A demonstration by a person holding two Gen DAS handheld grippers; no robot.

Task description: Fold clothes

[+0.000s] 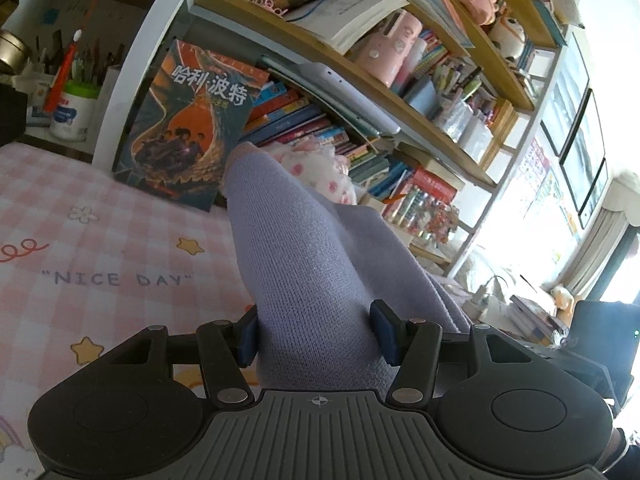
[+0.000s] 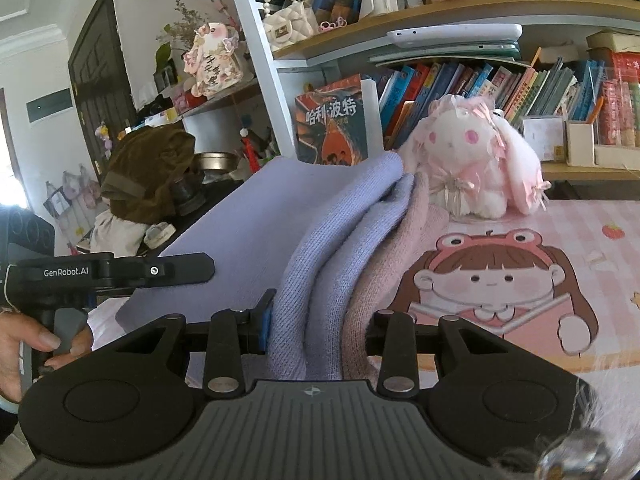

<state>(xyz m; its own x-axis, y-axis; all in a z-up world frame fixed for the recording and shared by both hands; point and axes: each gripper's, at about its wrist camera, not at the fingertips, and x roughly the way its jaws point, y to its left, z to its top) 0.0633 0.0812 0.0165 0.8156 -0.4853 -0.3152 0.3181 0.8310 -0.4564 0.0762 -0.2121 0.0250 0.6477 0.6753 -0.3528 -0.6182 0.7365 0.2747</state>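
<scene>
While the lavender knit garment is lifted above the pink checked bench, one bunched edge is pinched by the left gripper, and its gathered folds are clamped by the right gripper near a plush rabbit.

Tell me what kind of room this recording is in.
Most likely a child's bedroom or study corner at home: crowded bookshelves, a pink plush rabbit and a pink checked cartoon-print table cover under the lilac knit garment being folded.
</scene>
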